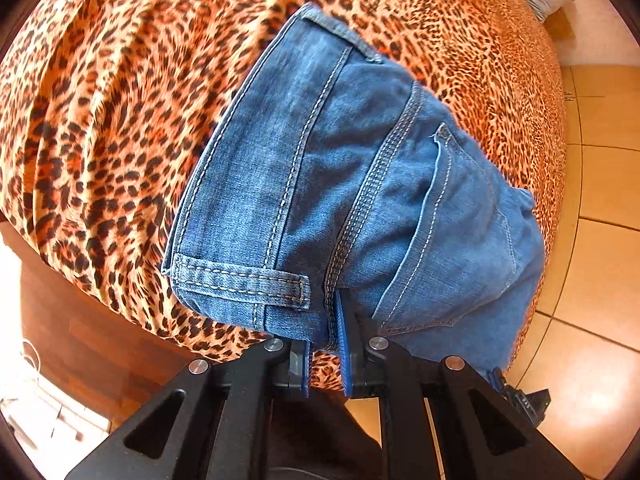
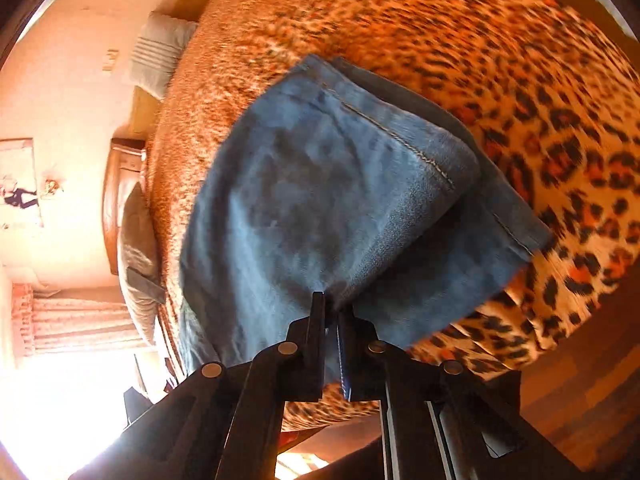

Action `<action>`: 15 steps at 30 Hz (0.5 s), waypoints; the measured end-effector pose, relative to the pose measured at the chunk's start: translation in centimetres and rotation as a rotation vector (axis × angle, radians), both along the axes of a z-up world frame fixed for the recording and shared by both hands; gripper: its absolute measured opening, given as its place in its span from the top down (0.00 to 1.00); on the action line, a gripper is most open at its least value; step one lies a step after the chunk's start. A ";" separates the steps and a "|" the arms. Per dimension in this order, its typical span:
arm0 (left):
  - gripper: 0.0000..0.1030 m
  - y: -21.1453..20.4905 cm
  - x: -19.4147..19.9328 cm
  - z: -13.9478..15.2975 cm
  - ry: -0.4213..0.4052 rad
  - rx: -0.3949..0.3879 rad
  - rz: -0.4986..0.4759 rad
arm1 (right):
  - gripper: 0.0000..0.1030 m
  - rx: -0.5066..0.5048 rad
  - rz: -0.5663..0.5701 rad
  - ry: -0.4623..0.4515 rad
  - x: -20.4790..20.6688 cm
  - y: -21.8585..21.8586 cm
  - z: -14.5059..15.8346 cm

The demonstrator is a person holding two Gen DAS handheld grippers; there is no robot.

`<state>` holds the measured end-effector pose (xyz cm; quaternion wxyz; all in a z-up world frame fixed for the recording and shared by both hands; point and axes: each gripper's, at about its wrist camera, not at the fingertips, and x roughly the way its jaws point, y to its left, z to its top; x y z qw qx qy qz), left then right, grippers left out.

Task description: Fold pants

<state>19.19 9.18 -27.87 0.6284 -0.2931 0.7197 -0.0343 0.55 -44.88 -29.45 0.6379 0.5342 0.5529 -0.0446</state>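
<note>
Blue jeans held up over a leopard-print bed.
Left tongs (image 1: pixel 326 344) pinch the jeans (image 1: pixel 360 184) near the waistband belt loop (image 1: pixel 244 282); right tongs (image 2: pixel 331 320) clamp the hem end above the bedspread (image 2: pixel 540 80).

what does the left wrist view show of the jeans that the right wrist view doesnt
Only the left wrist view shows the waistband end of the jeans: a belt loop, double-stitched seams and a pocket edge, plus the tiled floor. Only the right wrist view shows the hemmed leg ends, layered one over the other, with pillows and a wooden headboard beyond. Both show blue denim pinched in a shut claw, left and right, above the leopard-print bedspread.
</note>
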 end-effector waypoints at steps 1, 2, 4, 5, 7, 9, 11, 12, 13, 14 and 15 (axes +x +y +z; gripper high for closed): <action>0.89 0.2 0.0 -0.1 0.004 -0.006 0.009 | 0.92 0.005 -0.018 0.023 -0.4 -0.3 -0.4; 0.89 0.5 0.2 -0.2 0.003 -0.016 0.011 | 0.92 0.006 -0.034 0.027 -0.6 -0.7 -0.3; 0.86 0.7 0.4 0.7 -0.019 -0.042 -0.004 | 0.89 -0.029 -0.044 -0.006 -0.7 -1.8 0.8; 0.84 1.1 0.3 1.1 -0.035 -0.049 -0.010 | 0.81 -0.066 -0.052 -0.024 -0.6 -2.5 1.6; 0.82 1.9 0.2 2.1 -0.063 -0.060 -0.016 | 0.61 -0.106 -0.092 -0.047 -0.4 -4.2 2.5; 0.76 2.9 -0.3 2.8 -0.085 -0.057 -0.007 | 0.52 -0.136 -0.126 -0.033 -0.1 -5.4 2.6; 0.75 4.0 -0.8 3.1 -0.088 -0.080 0.041 | 0.52 -0.148 -0.121 -0.018 0.7 -5.8 2.0; 0.74 4.6 -0.9 3.0 -0.085 -0.080 0.069 | 0.52 -0.152 -0.117 -0.010 1.2 -5.8 1.8; 0.73 5.2 -1.0 3.0 -0.081 -0.072 0.100 | 0.52 -0.151 -0.115 -0.018 1.6 -5.7 1.6; 0.71 5.8 -1.2 2.9 -0.082 -0.074 0.132 | 0.52 -0.154 -0.111 -0.026 2.1 -5.5 1.4; 0.70 6.3 -1.3 2.7 -0.079 -0.078 0.163 | 0.52 -0.163 -0.107 -0.025 2.6 -5.3 1.3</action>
